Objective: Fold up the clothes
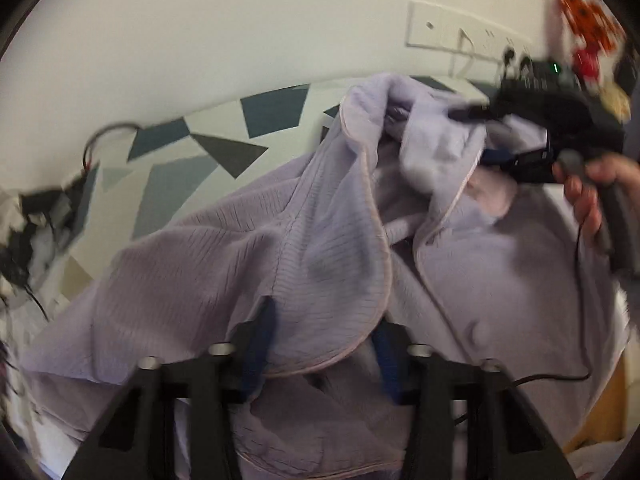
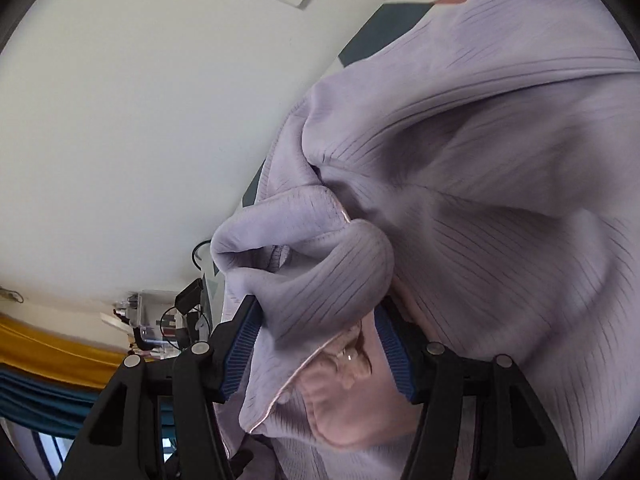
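Observation:
A lavender ribbed garment (image 1: 224,248) with pale piped edges hangs bunched above the patterned bed. In the left wrist view my left gripper (image 1: 324,340) sits at the bottom, its blue-padded fingers (image 1: 262,336) shut on a fold of the hem. My right gripper (image 1: 480,136), held by a person's hand (image 1: 588,196), grips the cloth higher up at the right. The right wrist view shows the right gripper (image 2: 318,340) shut on a thick wad of the garment (image 2: 480,200), with a pink inner lining (image 2: 344,396) between the pads.
A bedcover (image 1: 272,108) with grey and blue triangles lies beneath. Cables and dark clutter (image 1: 32,232) sit at its left end. A wall socket panel (image 1: 460,36) and an orange-red decoration (image 1: 584,12) are behind. Yellow and blue fabric (image 2: 40,344) and a clear box (image 2: 148,312) lie lower left.

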### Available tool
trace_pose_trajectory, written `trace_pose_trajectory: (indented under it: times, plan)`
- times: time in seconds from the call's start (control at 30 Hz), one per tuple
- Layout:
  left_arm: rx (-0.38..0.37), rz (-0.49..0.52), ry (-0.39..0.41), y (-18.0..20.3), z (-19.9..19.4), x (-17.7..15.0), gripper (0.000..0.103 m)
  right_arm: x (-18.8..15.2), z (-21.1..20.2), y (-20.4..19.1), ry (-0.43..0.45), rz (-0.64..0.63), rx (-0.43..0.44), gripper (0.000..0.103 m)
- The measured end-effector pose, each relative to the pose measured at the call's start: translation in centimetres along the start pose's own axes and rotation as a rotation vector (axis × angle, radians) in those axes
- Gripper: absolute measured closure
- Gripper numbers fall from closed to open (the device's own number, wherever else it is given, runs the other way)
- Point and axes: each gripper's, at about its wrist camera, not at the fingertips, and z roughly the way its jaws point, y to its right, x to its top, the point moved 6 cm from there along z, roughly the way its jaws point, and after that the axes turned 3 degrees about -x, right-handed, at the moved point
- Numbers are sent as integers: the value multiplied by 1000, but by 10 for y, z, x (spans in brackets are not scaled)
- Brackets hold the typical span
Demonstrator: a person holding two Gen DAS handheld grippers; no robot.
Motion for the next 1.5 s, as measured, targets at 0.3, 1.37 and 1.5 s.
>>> trace_pose_trajectory:
  times: [0.3,1.37,1.5]
  plan:
    - [-113,-334,132,-73,-57,29,97,27,-96,-63,180,-458,-205,91]
    - [-446,-403,-76,-49,-18,-8,89,-112,-46,-61,-46,-1217,-688,47]
    - [-488,-478,-51,-63,-18,2,90,-103,-13,-56,-105,-1320,-734,75]
